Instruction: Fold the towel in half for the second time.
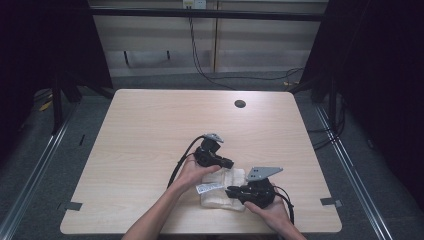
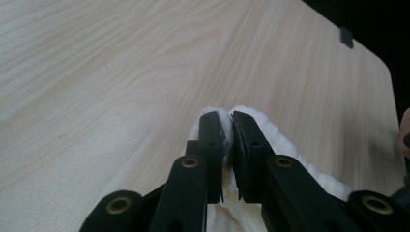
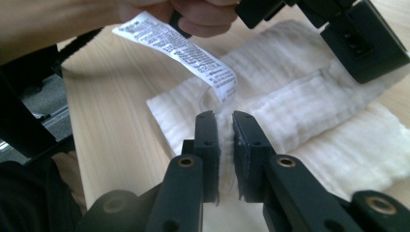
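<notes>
A folded white cloth (image 1: 227, 198) lies near the table's front edge, with a printed care label (image 1: 210, 188) sticking out on its left. My left gripper (image 1: 230, 163) is at the cloth's far edge. In the left gripper view its jaws (image 2: 228, 116) are shut on a raised fold of the cloth (image 2: 275, 133). My right gripper (image 1: 230, 190) reaches in from the right. Its jaws (image 3: 226, 117) pinch a ridge of the cloth (image 3: 300, 111) just below the curling label (image 3: 188, 48). The left gripper (image 3: 358, 38) and the person's fingers (image 3: 203, 14) hover behind it.
The light wooden table (image 1: 150, 130) has a round cable hole (image 1: 240, 104) at the back. Grey tape marks sit at the front left (image 1: 73, 205) and front right (image 1: 331, 202). Dark curtains and floor rails flank the table, and cables hang behind it.
</notes>
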The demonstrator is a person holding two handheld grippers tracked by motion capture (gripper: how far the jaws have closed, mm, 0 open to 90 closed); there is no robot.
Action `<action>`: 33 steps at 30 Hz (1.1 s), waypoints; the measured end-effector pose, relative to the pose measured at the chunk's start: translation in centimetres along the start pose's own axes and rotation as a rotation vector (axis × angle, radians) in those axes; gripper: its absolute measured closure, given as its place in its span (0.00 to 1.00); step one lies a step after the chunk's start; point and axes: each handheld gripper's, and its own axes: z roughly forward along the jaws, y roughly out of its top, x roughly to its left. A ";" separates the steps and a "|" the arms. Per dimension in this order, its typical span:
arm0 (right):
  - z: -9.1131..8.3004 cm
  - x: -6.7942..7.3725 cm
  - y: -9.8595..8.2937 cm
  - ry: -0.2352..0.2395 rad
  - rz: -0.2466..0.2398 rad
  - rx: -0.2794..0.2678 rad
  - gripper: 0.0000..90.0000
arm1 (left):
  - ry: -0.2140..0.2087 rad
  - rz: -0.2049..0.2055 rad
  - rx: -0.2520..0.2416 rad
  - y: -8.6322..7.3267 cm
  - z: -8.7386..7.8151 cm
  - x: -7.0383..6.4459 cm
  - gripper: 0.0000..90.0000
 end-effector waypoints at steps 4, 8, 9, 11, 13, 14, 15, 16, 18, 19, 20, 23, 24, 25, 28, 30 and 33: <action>0.1 -0.1 -0.6 -0.029 0.000 0.031 0.79 | -0.011 -0.021 -0.001 -0.2 0.2 0.4 0.88; -0.2 0.2 -1.1 -0.094 0.007 0.046 0.60 | -0.027 -0.048 -0.028 -0.5 0.0 0.6 0.72; -0.2 0.3 -1.1 -0.106 -0.002 0.048 0.58 | -0.036 -0.048 -0.035 -0.5 -0.1 0.6 0.69; -0.3 0.7 -1.2 -0.124 -0.010 0.051 0.53 | -0.025 -0.048 -0.051 -0.6 -0.5 0.4 0.63; -0.4 0.9 -1.2 -0.136 -0.018 0.060 0.51 | -0.022 -0.050 -0.061 -0.6 -0.8 0.4 0.58; -0.5 1.0 -1.3 -0.142 -0.014 0.058 0.50 | -0.019 -0.056 -0.068 -0.6 -1.1 0.4 0.58; -0.6 1.0 -1.3 -0.138 -0.003 0.053 0.49 | -0.006 -0.059 -0.072 -0.6 -1.4 0.3 0.56; -1.0 1.1 -1.4 -0.156 0.005 0.056 0.47 | 0.009 -0.053 -0.071 -0.6 -2.1 0.3 0.53; -1.4 1.0 -1.5 -0.149 0.014 0.047 0.45 | 0.016 -0.053 -0.083 -0.7 -2.9 0.3 0.52; -1.4 1.0 -1.5 -0.149 0.014 0.047 0.45 | 0.016 -0.053 -0.083 -0.7 -2.9 0.3 0.52; -2.0 0.8 -1.7 -0.142 0.031 0.034 0.41 | 0.028 -0.044 -0.084 -1.0 -3.6 0.4 0.52; -2.7 0.6 -1.8 -0.146 0.044 -0.007 0.36 | 0.025 -0.016 -0.074 -1.4 -4.0 0.4 0.62; -3.5 0.4 -1.3 -0.147 0.047 -0.046 0.34 | 0.024 0.003 -0.055 -1.9 -4.2 0.3 0.64; -3.5 0.4 -1.3 -0.147 0.047 -0.046 0.34 | 0.024 0.003 -0.055 -1.9 -4.2 0.3 0.68; -4.7 -0.5 0.1 -0.176 0.038 -0.086 0.37 | 0.013 0.052 -0.013 -3.1 -4.4 0.1 0.78; -4.6 -1.4 0.6 -0.189 0.047 -0.088 0.40 | 0.010 0.068 0.014 -3.5 -4.6 -0.2 0.81; -3.3 -2.7 0.8 -0.193 0.066 -0.047 0.44 | -0.001 0.073 0.028 -3.8 -5.1 -0.4 0.82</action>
